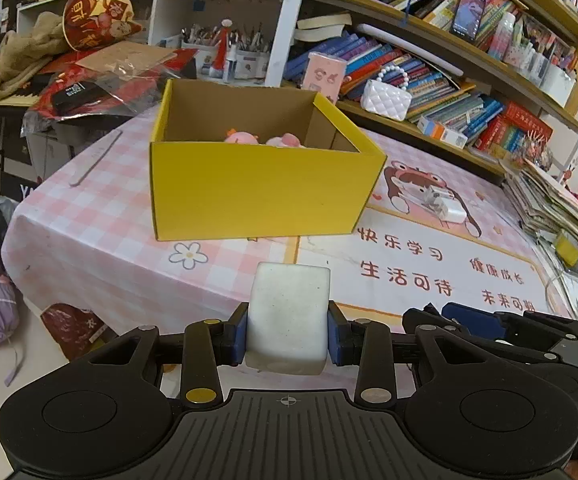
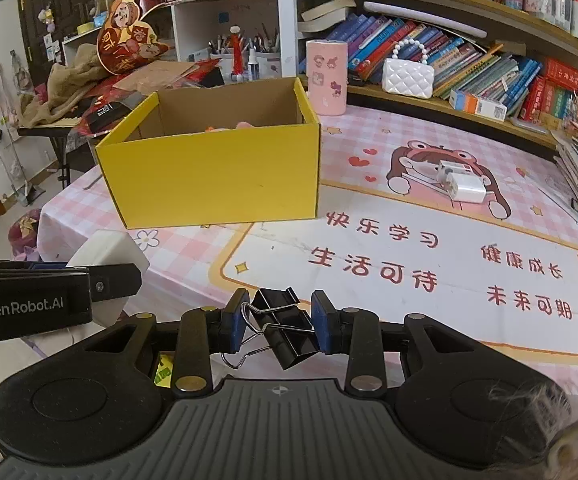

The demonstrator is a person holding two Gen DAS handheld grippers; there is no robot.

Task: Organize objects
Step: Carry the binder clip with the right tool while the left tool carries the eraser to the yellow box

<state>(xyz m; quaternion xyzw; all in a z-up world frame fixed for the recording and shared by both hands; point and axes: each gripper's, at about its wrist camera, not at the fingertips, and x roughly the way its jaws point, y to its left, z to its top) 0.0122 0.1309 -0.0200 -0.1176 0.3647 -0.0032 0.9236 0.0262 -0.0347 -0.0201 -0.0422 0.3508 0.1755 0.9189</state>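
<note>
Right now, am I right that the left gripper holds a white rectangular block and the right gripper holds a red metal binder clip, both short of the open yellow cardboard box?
Not quite: the binder clip in the right gripper is black, not red, as the right wrist view shows. The left gripper does hold the white rectangular block, short of the open yellow cardboard box.

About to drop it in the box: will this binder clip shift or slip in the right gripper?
The binder clip sits tilted between the right gripper pads, so it may pivot. Its wire handles hang loose and could snag the yellow box rim. It looks rigid and light.
</note>
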